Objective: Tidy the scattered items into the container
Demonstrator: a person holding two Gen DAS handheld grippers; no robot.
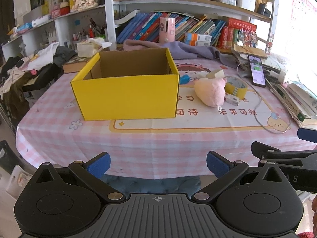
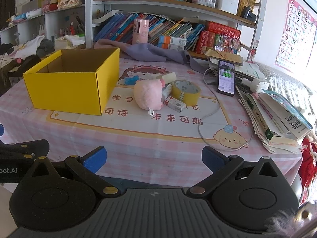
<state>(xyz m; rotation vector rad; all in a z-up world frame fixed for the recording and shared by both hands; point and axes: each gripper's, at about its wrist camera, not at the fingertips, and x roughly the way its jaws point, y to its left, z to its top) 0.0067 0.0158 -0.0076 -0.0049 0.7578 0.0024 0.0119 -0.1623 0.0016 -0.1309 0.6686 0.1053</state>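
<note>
Both the left gripper (image 1: 157, 163) and right gripper (image 2: 153, 158) hang wide and empty at the table's near edge, ready to carry the pink plush (image 2: 147, 96) and tape roll (image 2: 186, 92) mid-table into the yellow box (image 2: 69, 81) toward the left edge.

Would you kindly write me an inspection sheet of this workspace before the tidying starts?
Surface: table under a pink checked cloth with a cartoon mat.
Job's things: yellow box open on top, no contents visible; to its right a cluster of pink plush toy, yellow tape roll, small white box, blue item and a pale tube.
Clutter: phone with its screen lit, stacked books, purple cloth.
Grippers: left gripper open, holding nothing; right gripper open, holding nothing; both at the near table edge.
Cables: white cable looping from the phone area across the mat.
Surroundings: bookshelves behind, alphabet poster on the right wall.
</note>
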